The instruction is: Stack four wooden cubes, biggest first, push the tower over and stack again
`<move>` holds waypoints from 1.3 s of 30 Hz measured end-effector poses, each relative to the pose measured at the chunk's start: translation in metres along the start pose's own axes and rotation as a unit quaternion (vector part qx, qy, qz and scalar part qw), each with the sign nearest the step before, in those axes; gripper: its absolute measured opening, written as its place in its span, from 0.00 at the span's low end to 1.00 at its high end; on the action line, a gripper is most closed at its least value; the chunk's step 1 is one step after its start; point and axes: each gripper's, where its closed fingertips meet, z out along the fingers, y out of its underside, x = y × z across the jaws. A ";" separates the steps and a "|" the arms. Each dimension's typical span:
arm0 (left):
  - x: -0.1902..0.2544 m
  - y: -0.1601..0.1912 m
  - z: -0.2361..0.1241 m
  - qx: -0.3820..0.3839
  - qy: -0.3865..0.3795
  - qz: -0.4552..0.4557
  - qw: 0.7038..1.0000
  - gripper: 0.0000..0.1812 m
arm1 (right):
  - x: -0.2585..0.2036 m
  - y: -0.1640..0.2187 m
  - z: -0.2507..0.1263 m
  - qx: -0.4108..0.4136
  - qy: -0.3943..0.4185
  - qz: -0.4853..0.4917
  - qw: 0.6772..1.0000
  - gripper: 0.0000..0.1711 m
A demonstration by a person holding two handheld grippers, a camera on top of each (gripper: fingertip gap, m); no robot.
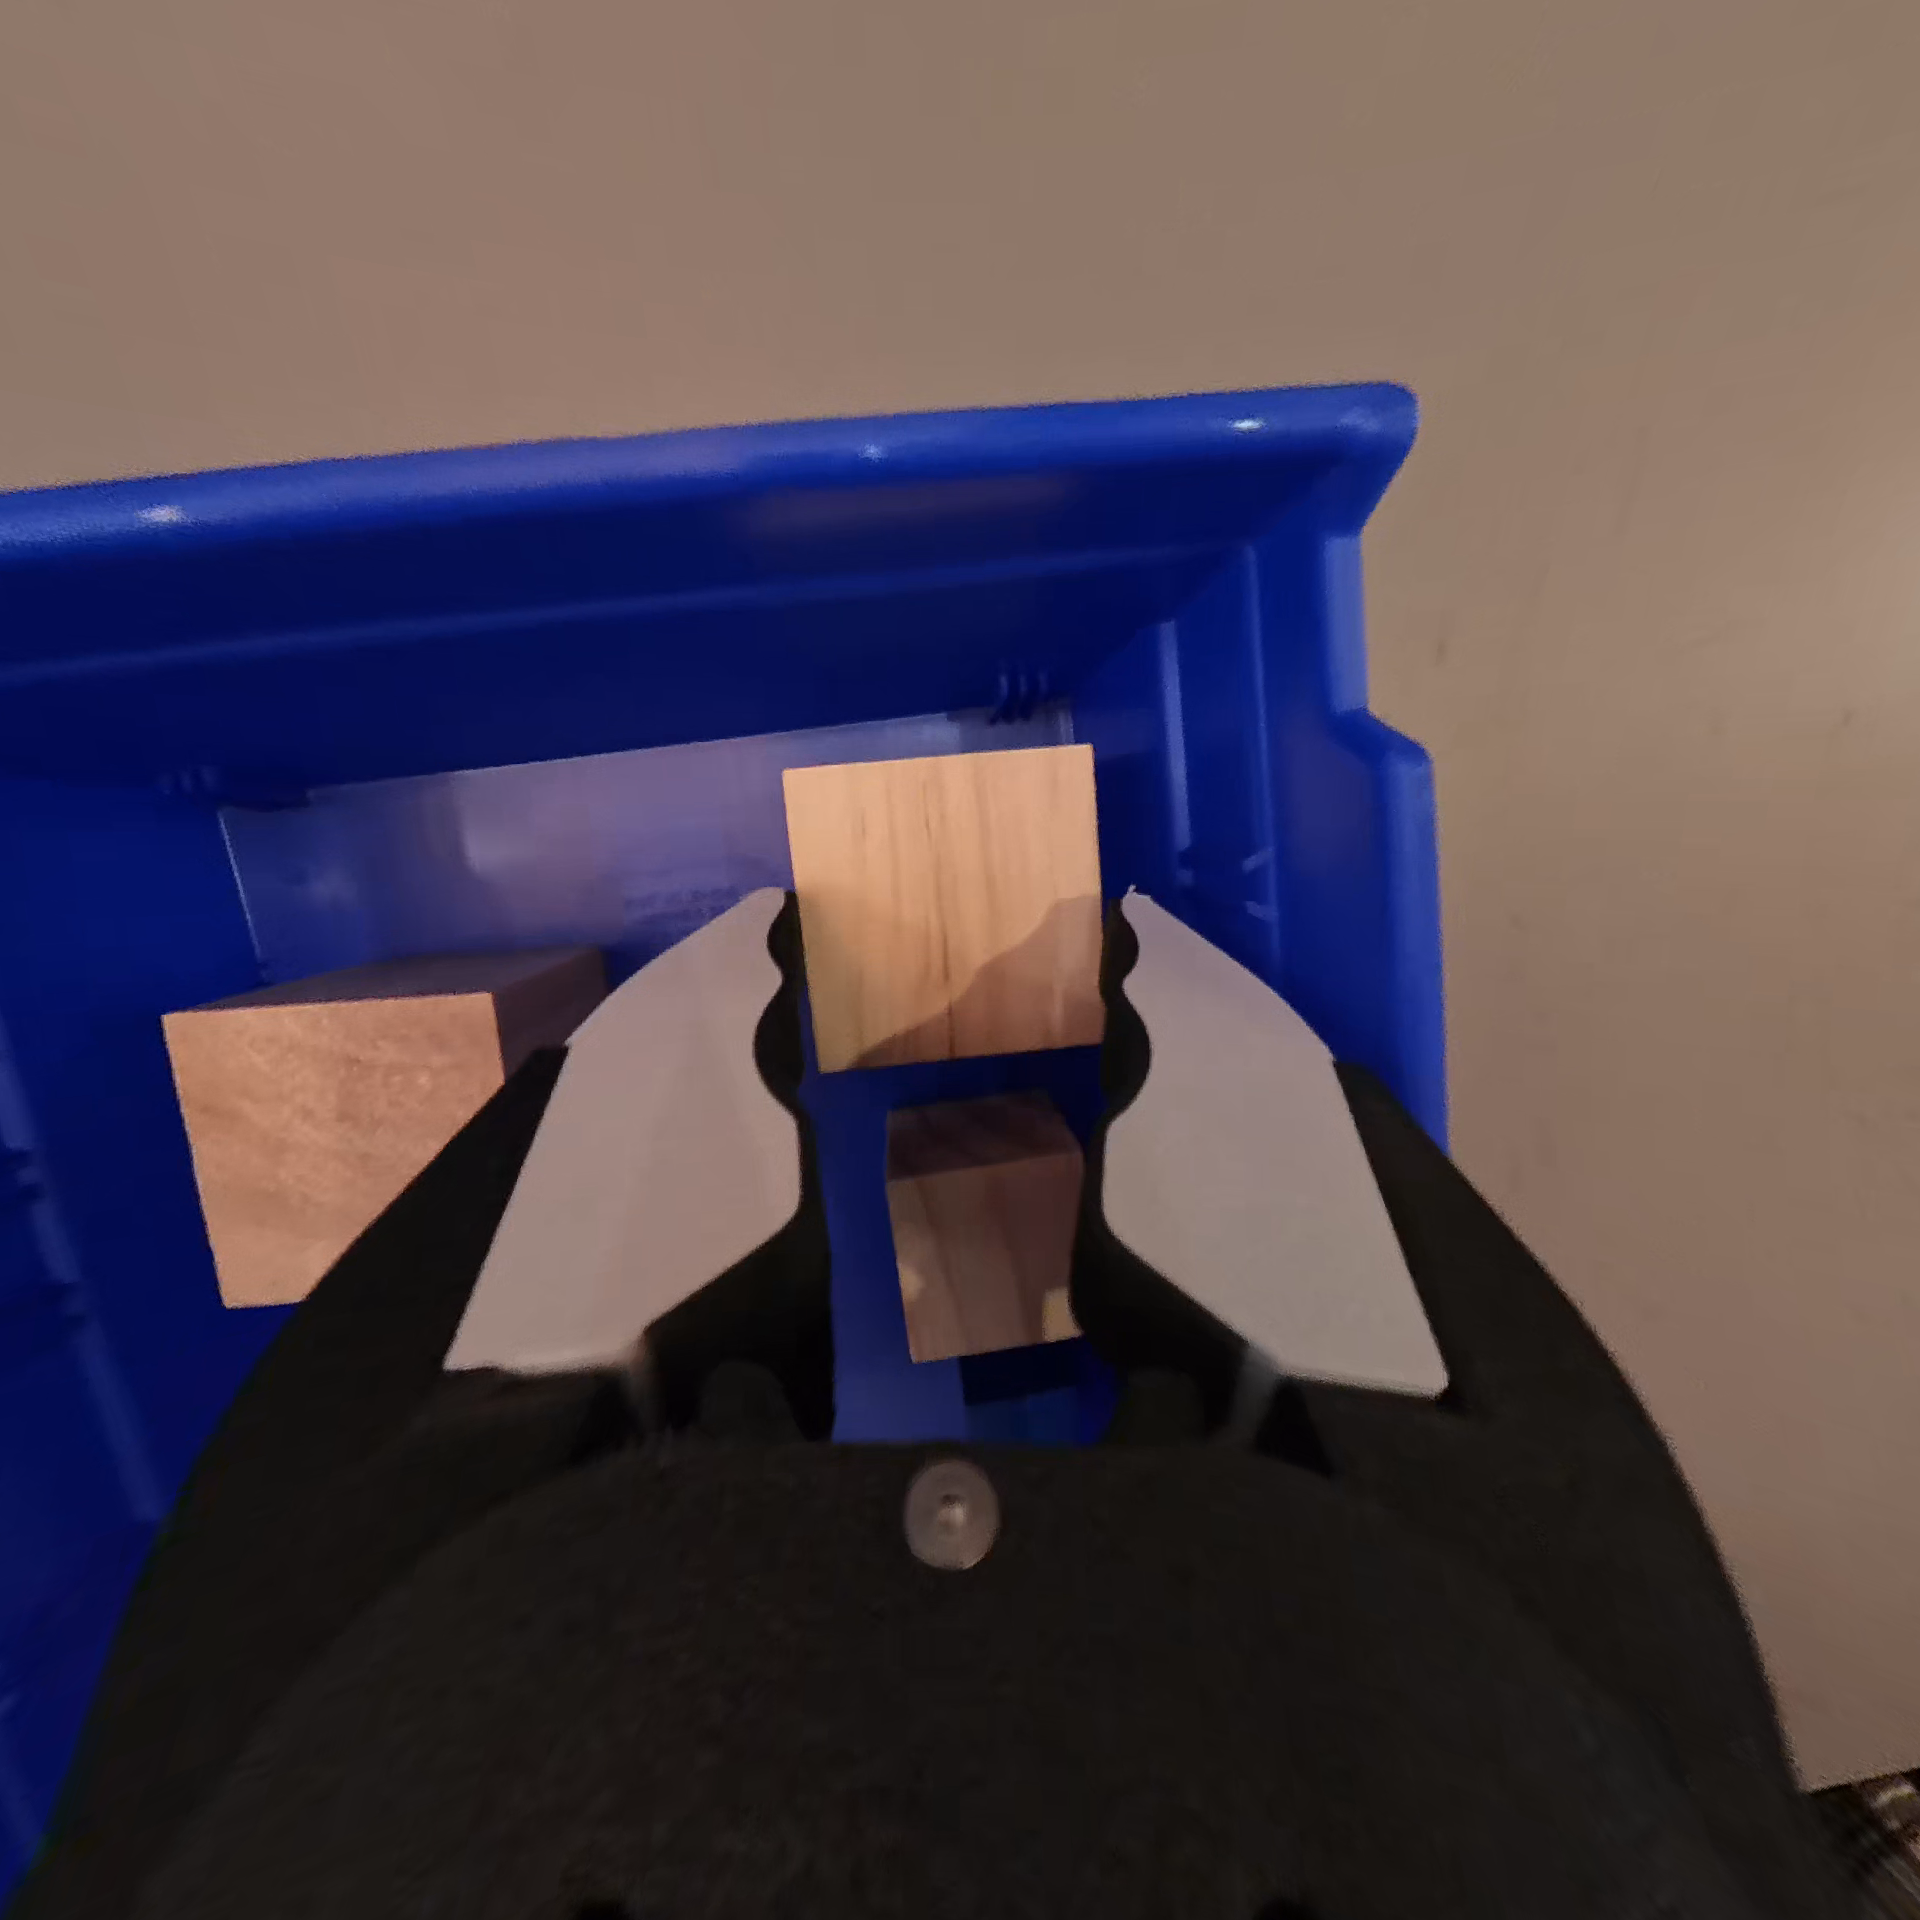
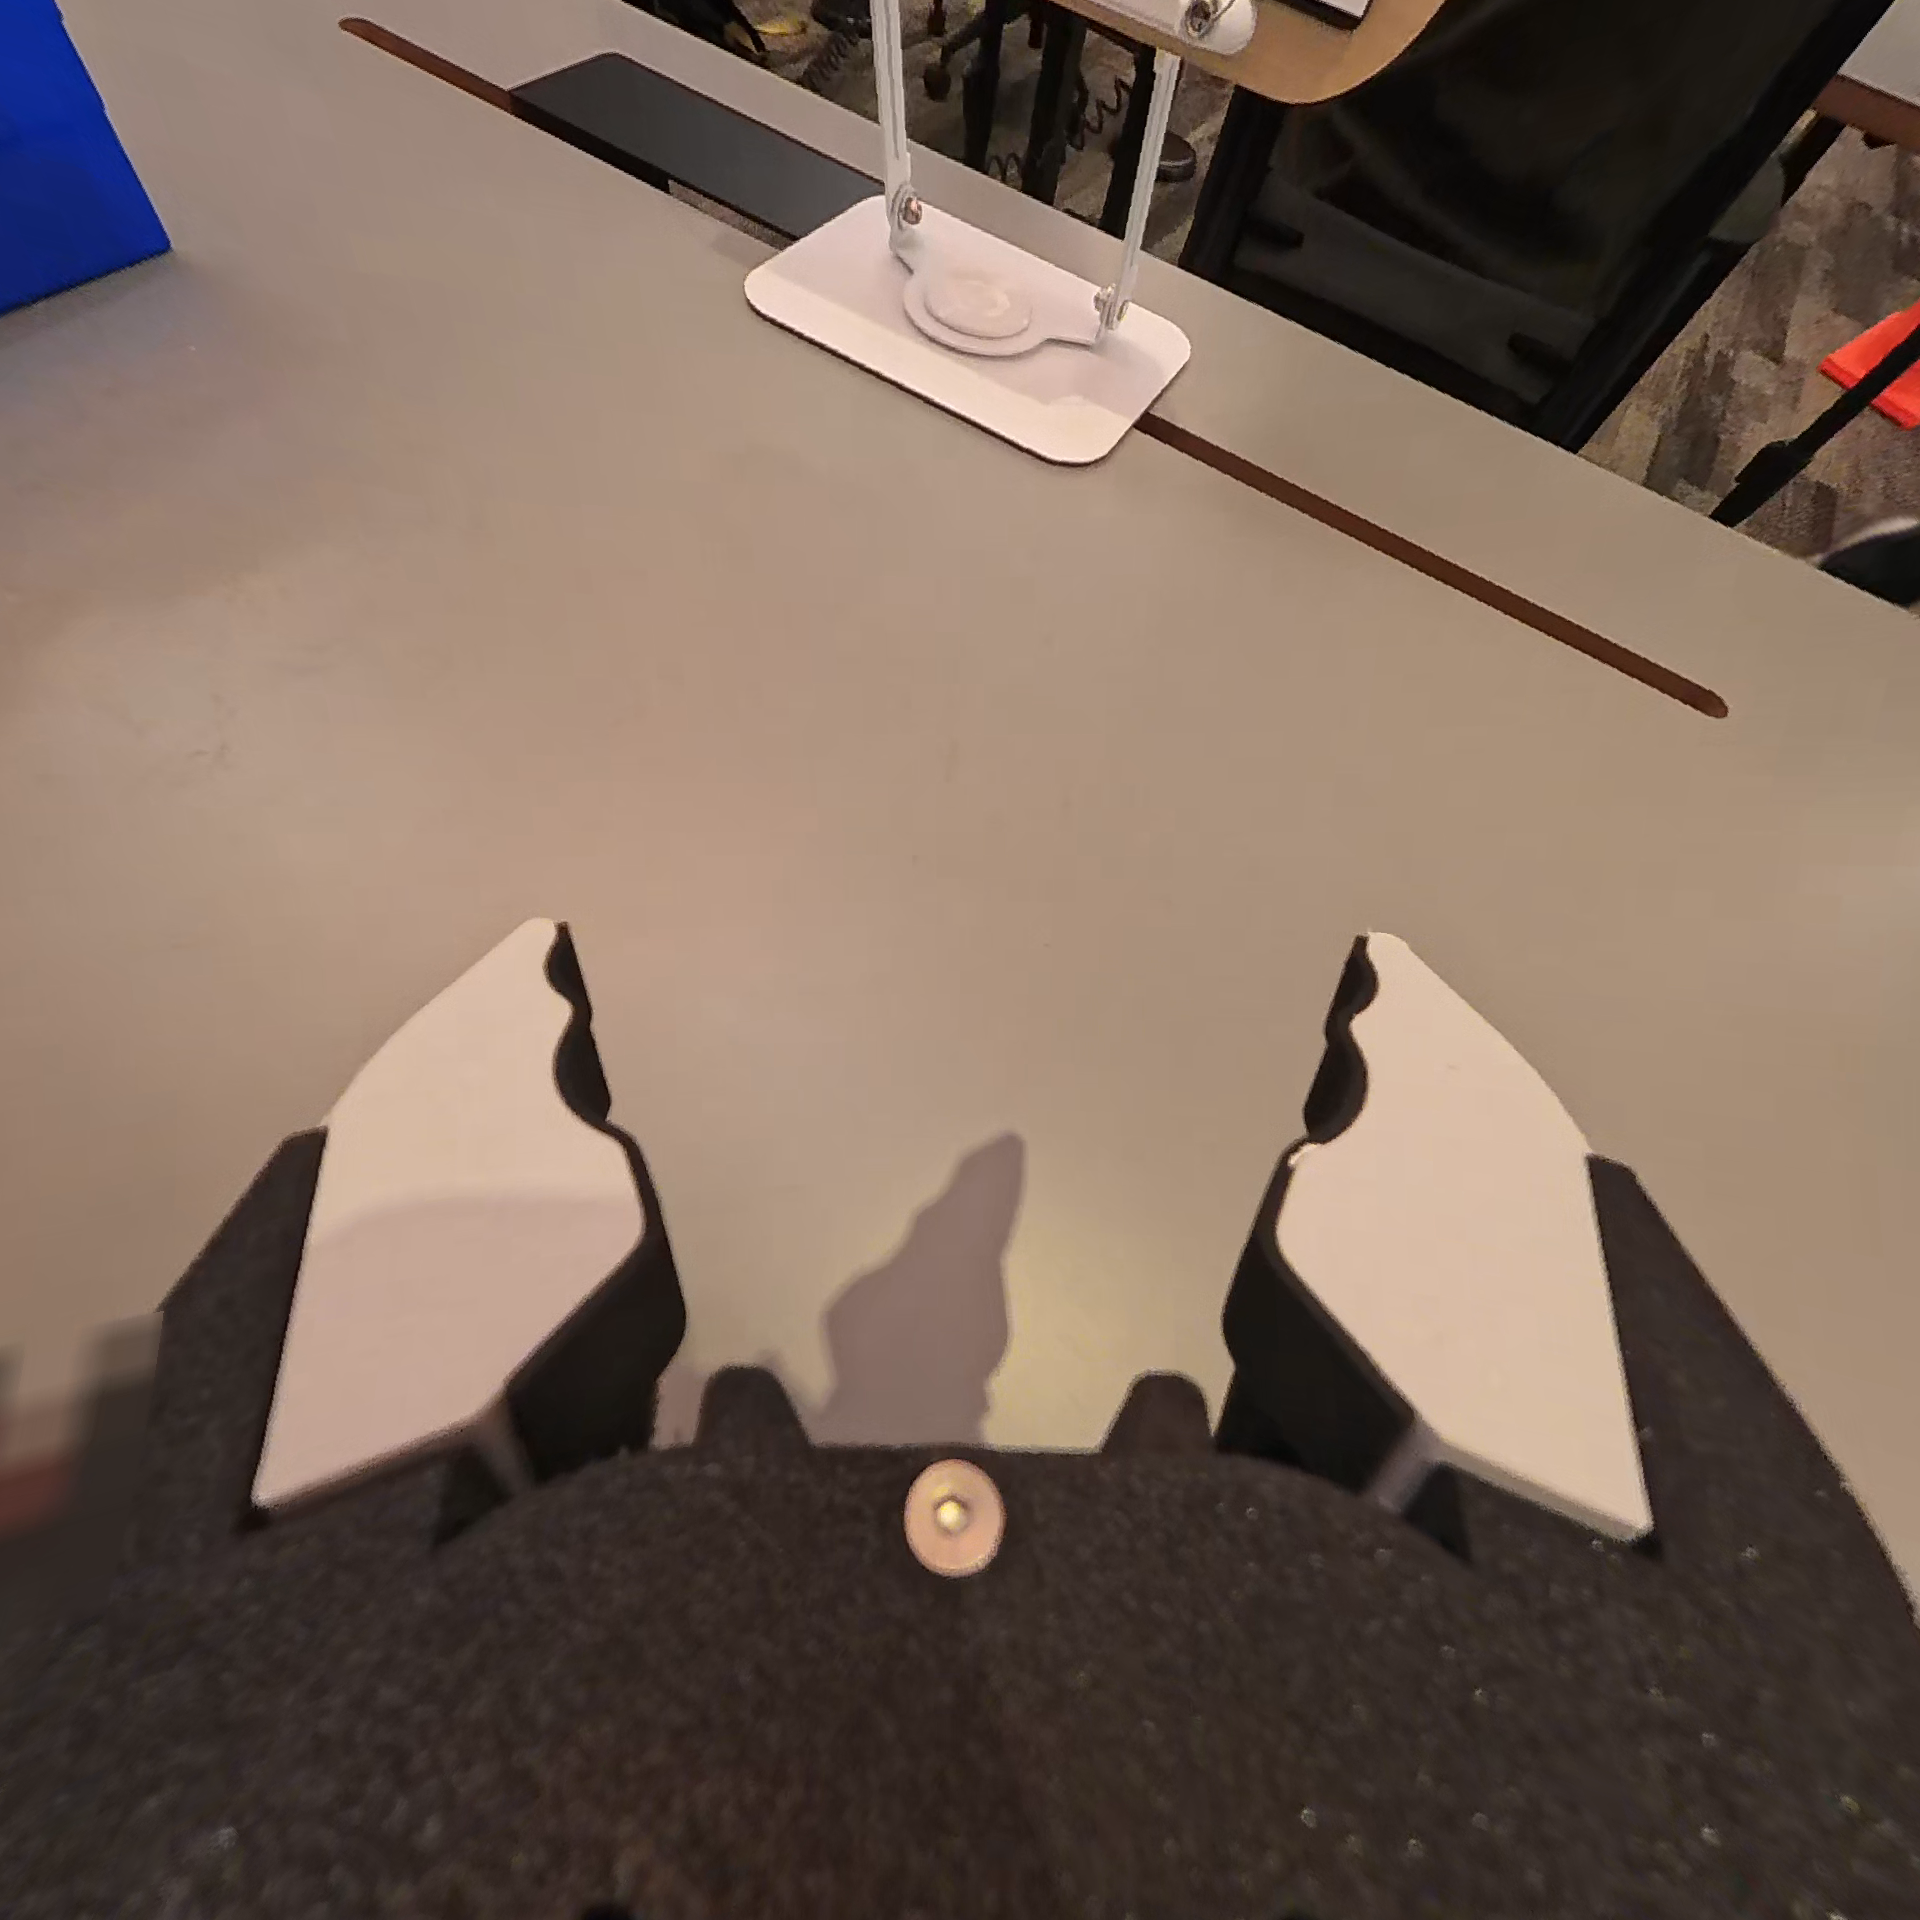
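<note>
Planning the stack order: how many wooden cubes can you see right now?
3, all in the blue bin: a pale cube gripped in the left claw, a small dark cube below it, and a brown cube to the left. The claw body may hide a fourth.

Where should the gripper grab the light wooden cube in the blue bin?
By the light cube's two flat side faces, coming from above. The left gripper already pinches it there, clear of the dark cube below and the blue bin wall.

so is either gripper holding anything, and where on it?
Left gripper clamps the light wooden cube by its two opposite side faces, over the blue bin. Right gripper is open, empty.
</note>
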 end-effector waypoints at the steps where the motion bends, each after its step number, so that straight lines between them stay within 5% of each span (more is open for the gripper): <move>1: 0.000 0.000 0.000 -0.001 0.001 0.002 1.000 0.30 | 0.001 0.000 0.000 0.001 0.001 0.001 1.000 0.77; 10: -0.009 -0.003 -0.023 0.014 0.008 0.019 1.000 0.30 | 0.004 0.004 -0.005 0.011 0.000 0.009 1.000 0.77; 18: -0.017 -0.025 -0.100 0.050 -0.006 0.068 0.996 0.30 | 0.008 0.012 -0.008 0.017 -0.001 0.018 1.000 0.77; 25: 0.129 -0.057 -0.148 0.078 0.121 0.271 0.952 0.30 | 0.013 0.023 -0.013 0.022 0.001 0.033 0.999 0.77; 31: 0.248 -0.048 -0.105 0.030 0.188 0.436 0.879 0.30 | 0.020 0.036 -0.027 0.017 0.015 0.042 0.999 0.77; 39: 0.309 -0.032 -0.040 -0.014 0.215 0.553 0.805 0.30 | 0.036 0.048 -0.048 0.013 0.041 0.053 0.998 0.76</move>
